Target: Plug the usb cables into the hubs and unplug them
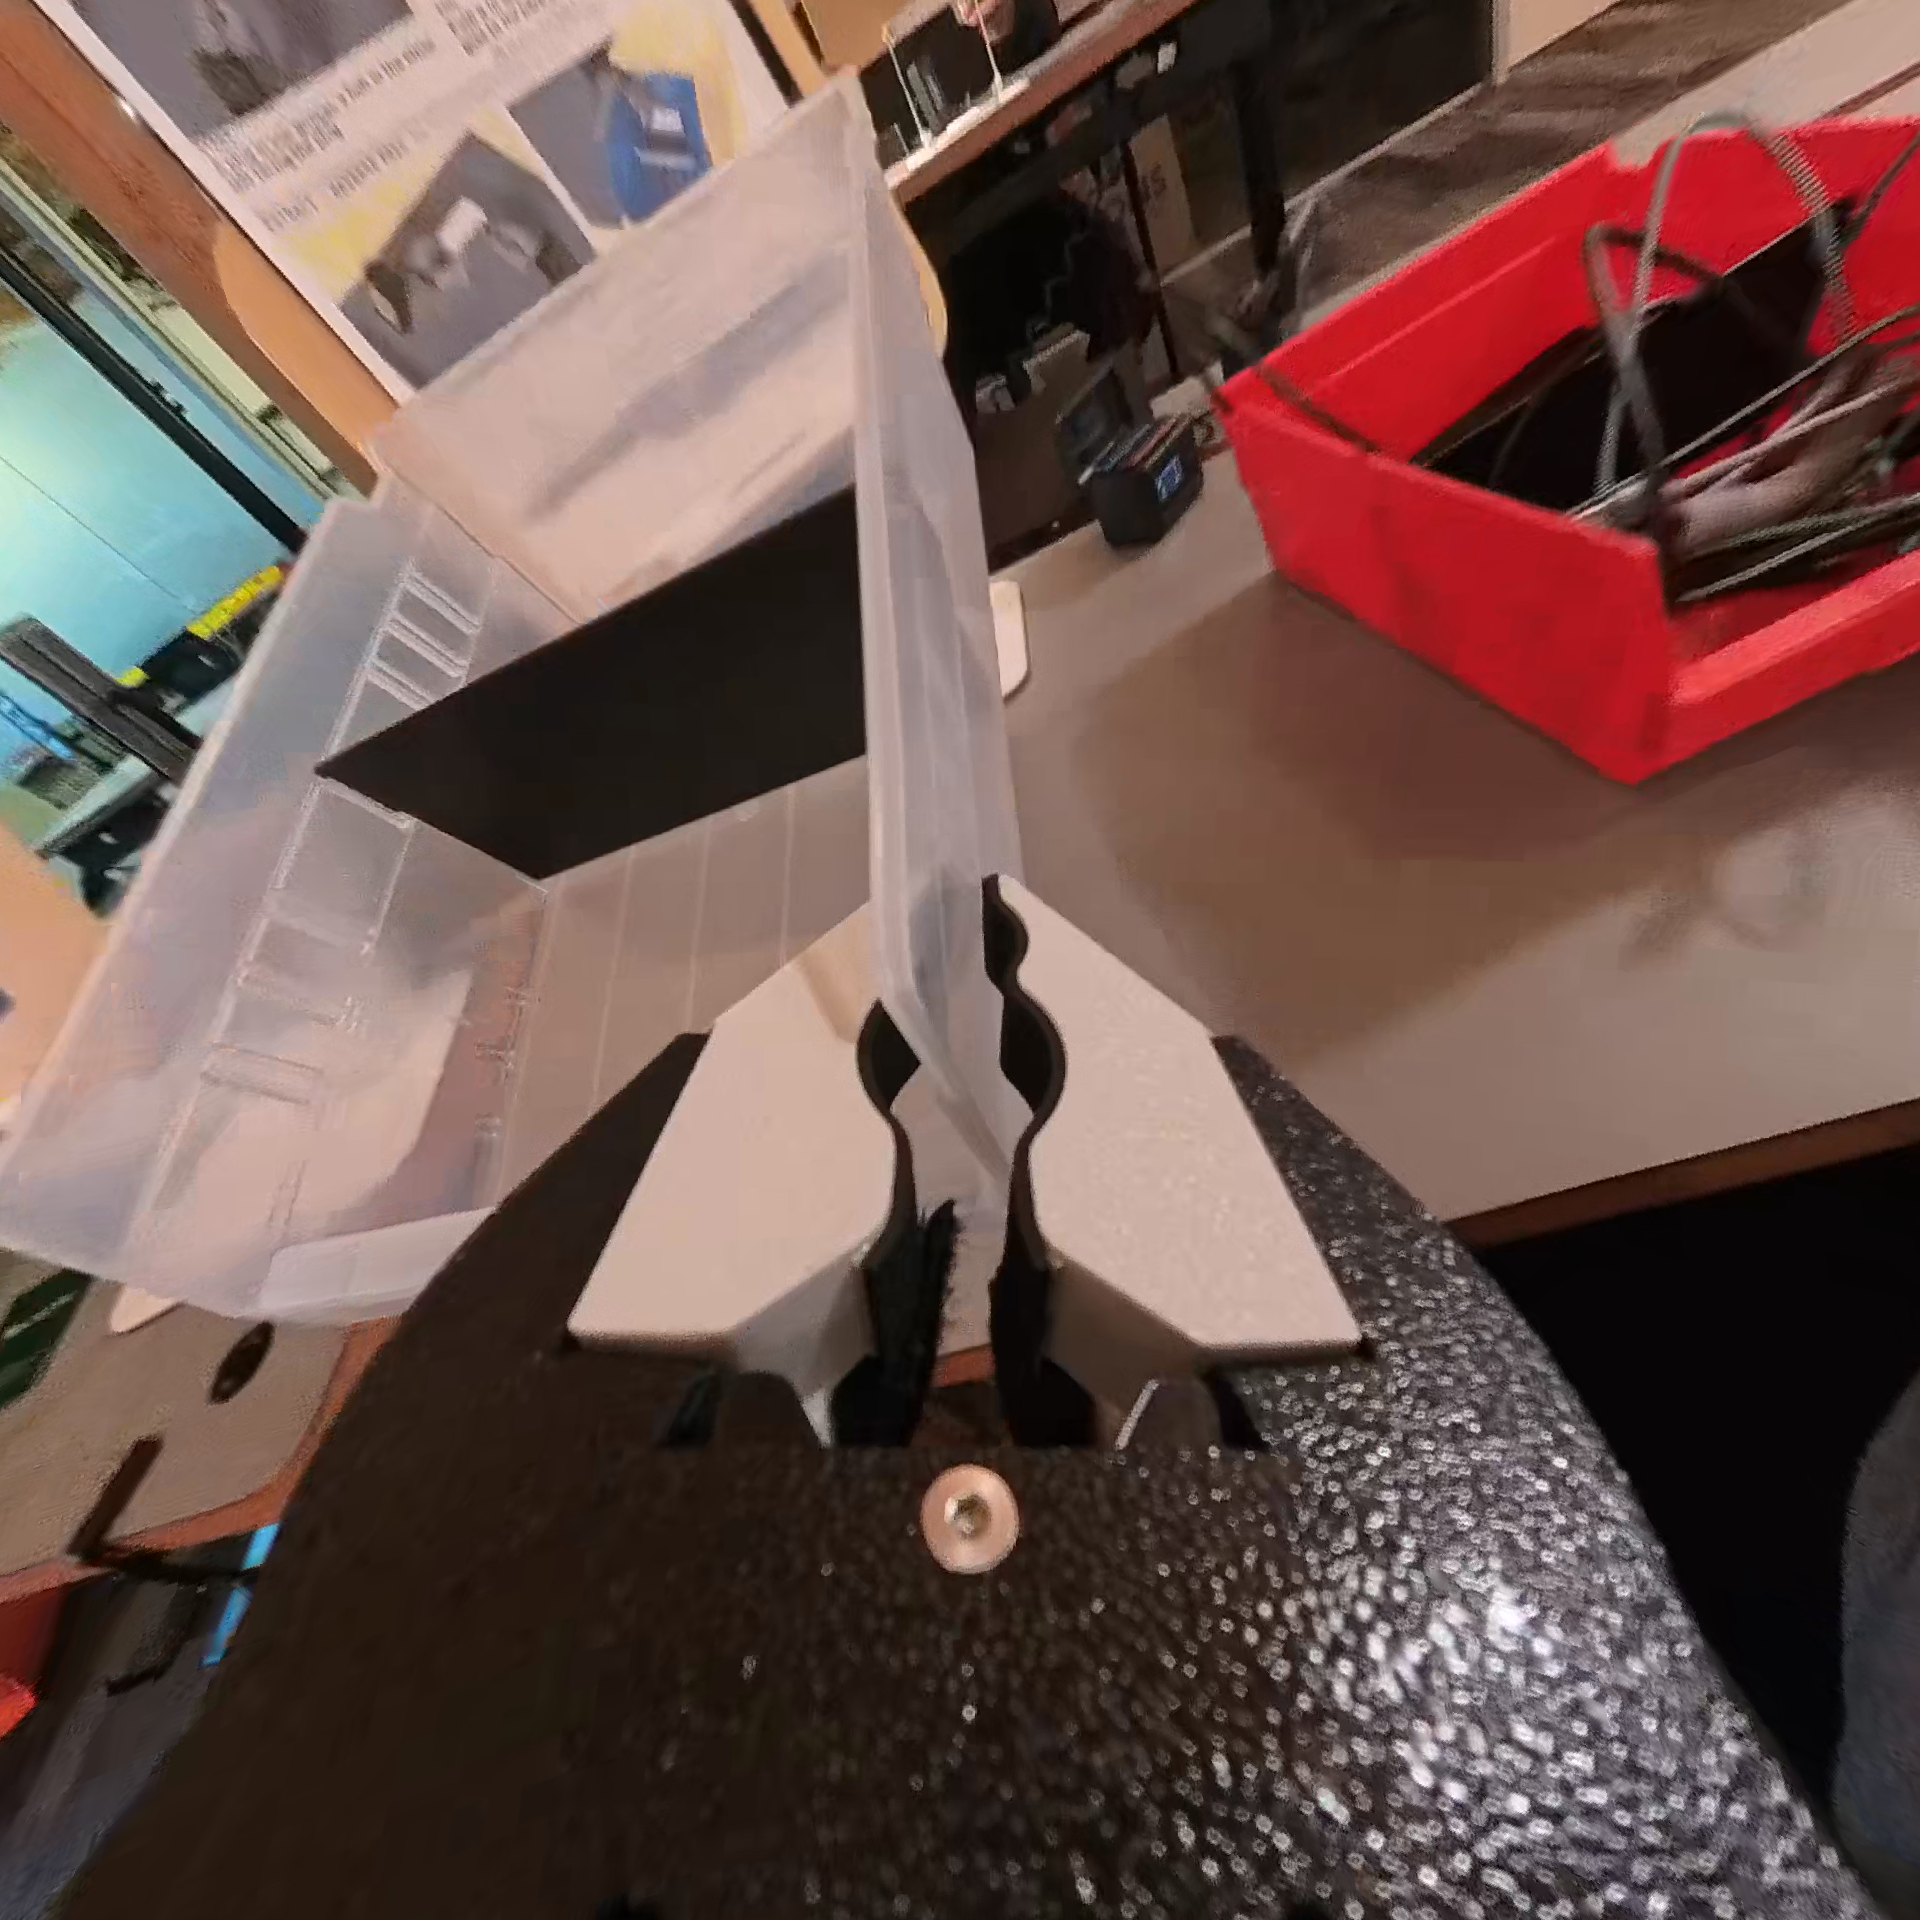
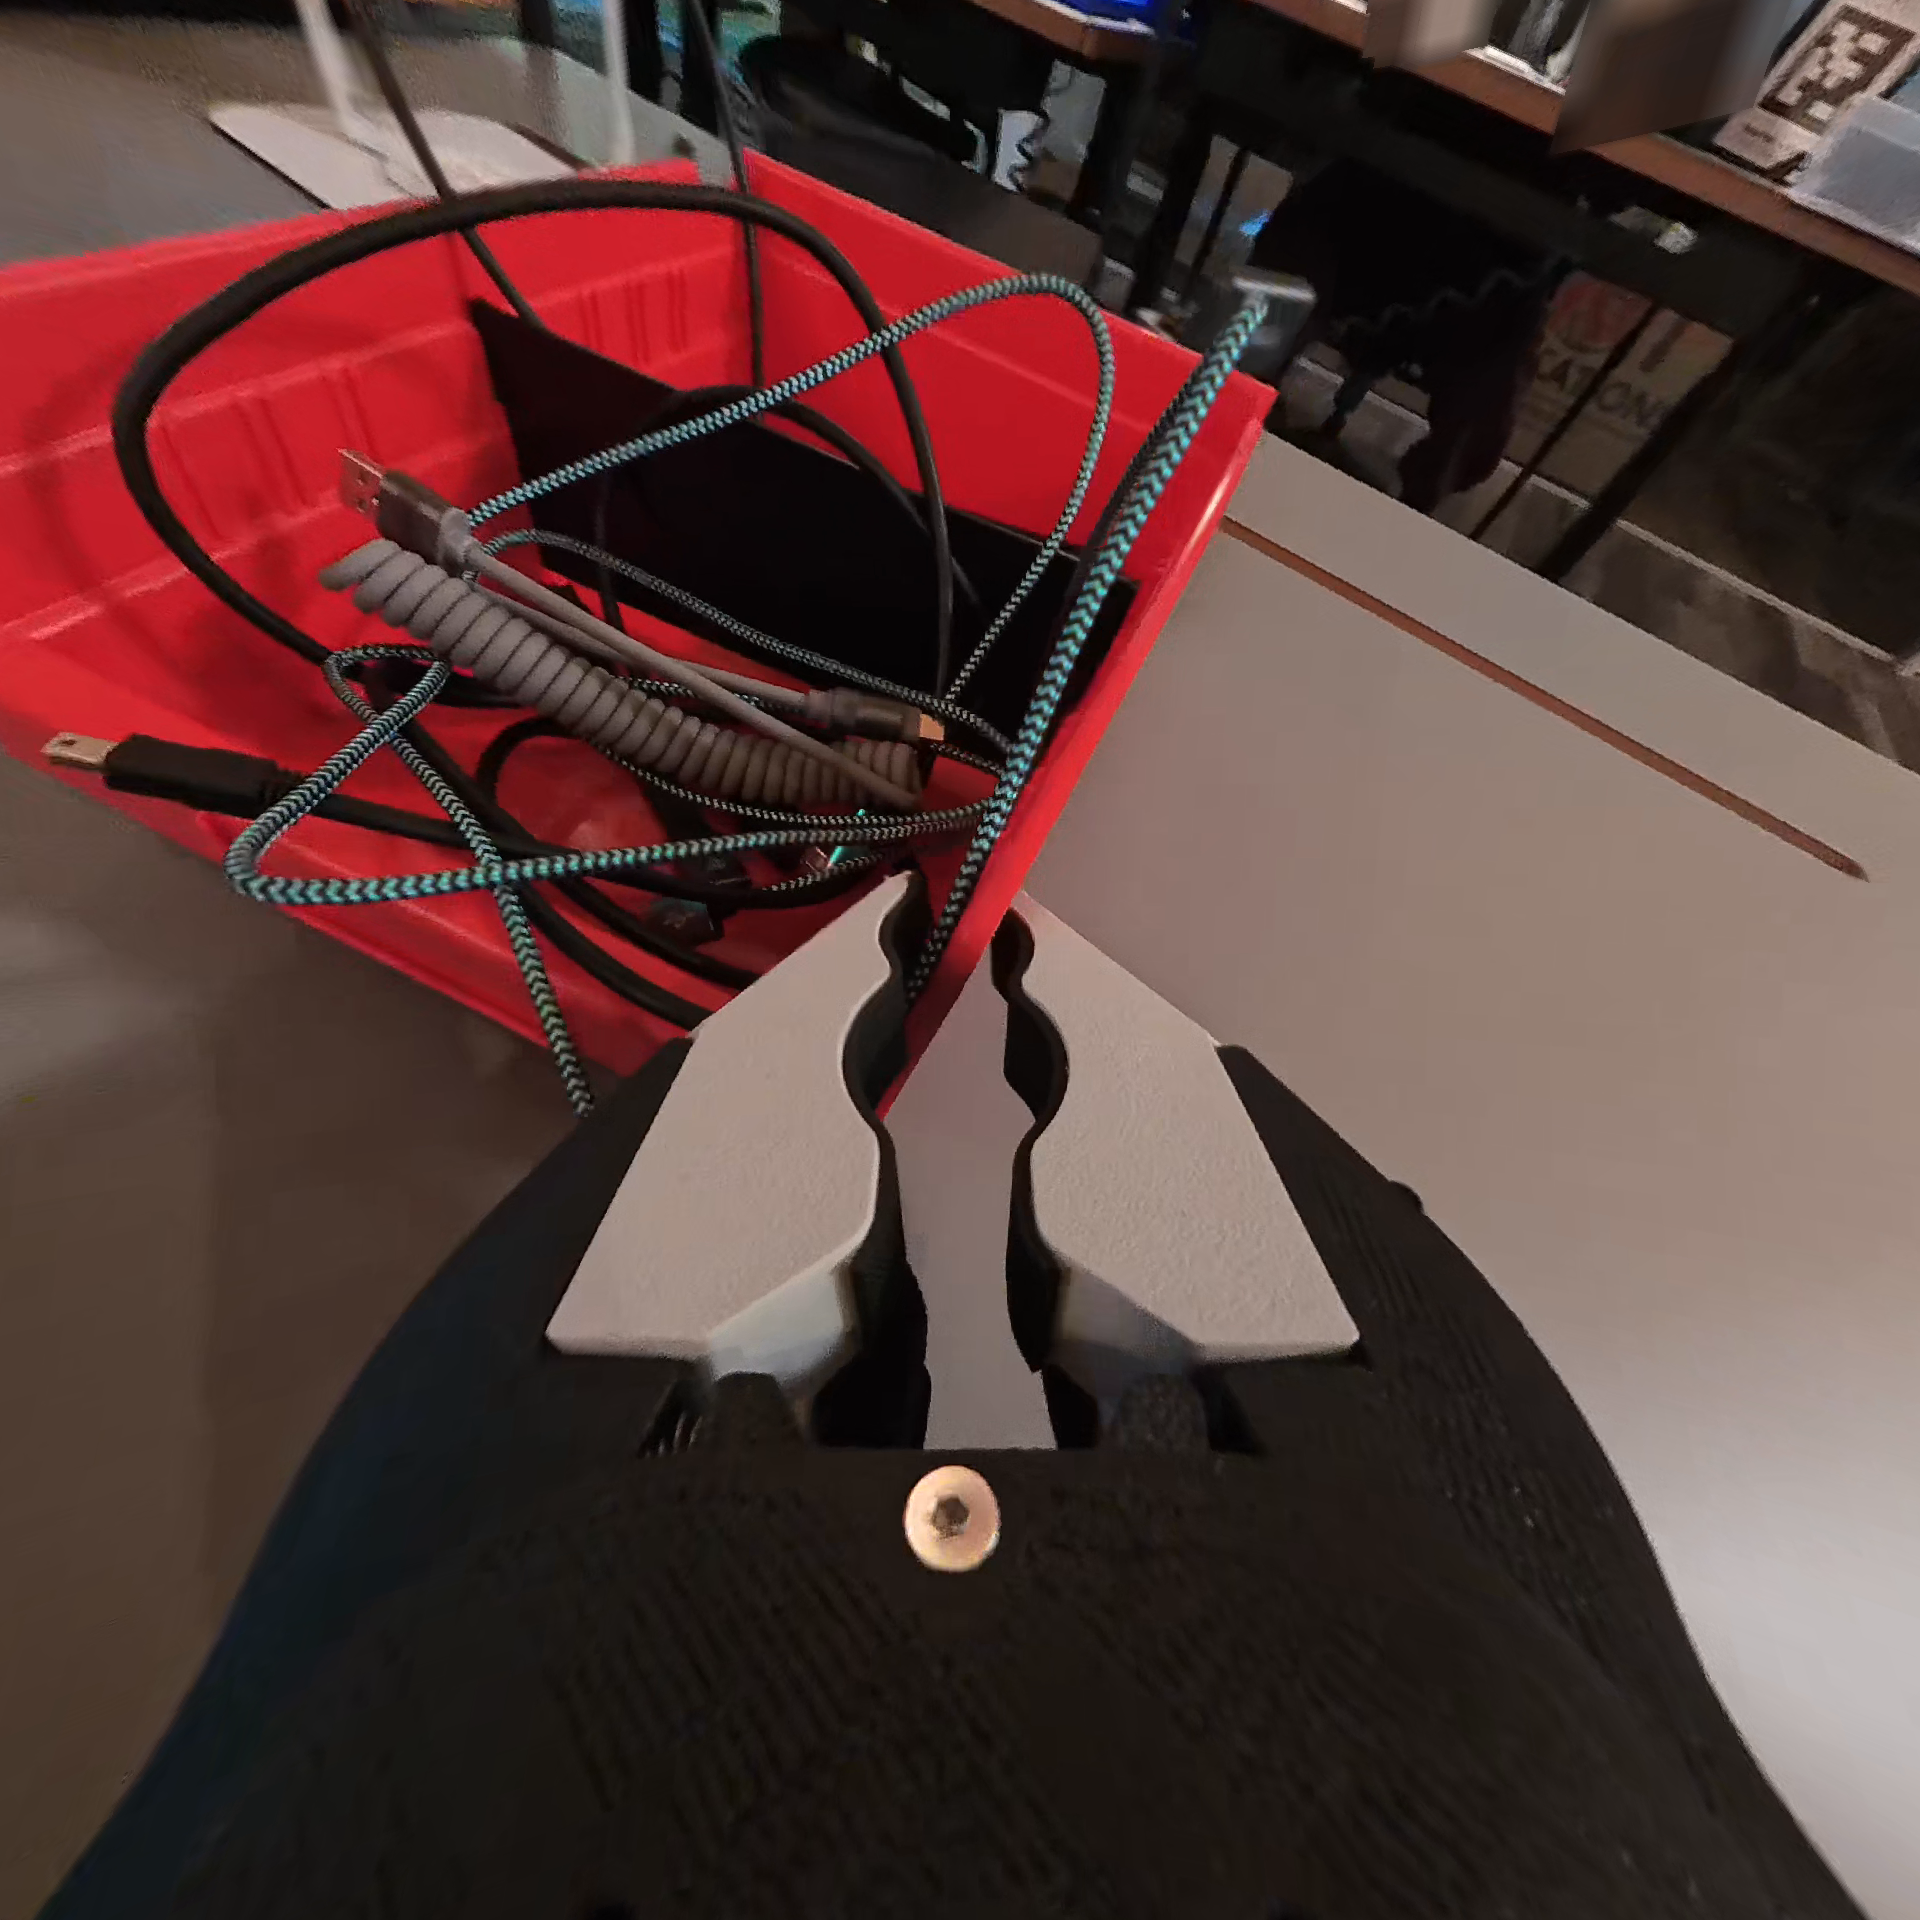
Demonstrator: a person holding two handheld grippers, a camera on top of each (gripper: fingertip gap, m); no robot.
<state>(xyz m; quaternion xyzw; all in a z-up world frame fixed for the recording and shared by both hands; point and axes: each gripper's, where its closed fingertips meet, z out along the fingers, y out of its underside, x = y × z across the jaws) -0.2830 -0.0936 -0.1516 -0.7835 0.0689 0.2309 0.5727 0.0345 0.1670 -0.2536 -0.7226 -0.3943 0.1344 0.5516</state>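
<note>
The left gripper (image 1: 951, 1029), a black tool with two pale grey fingers, is clamping the near wall of a translucent, frosted plastic storage bin (image 1: 343, 935). The wall is running up between the wavy black pads, so the fingers are closed on it. The bin looks tilted and partly off the grey tabletop (image 1: 1351, 883), probably so that it can be carried or repositioned by this one wall. A flat black divider panel (image 1: 623, 717) is spanning the bin's inside; no hub or cable is showing in it.

The right gripper (image 2: 951, 966), of the same build, is pinching the near corner wall of a red plastic bin (image 2: 260, 343). The red wall is sitting between its two fingers, which are closed onto it, and a teal-and-black braided cable (image 2: 1049, 675) is hanging over that same edge and passing just beside the left fingertip. This hold is probably for dragging or steadying the bin.

The USB cables are all lying tangled in the red bin: the braided one, a grey coiled cable (image 2: 582, 675), and smooth black cables (image 2: 312, 270), with several plugs sticking out loose. No hub is clearly visible, so plugging in appears not yet begun.
</note>
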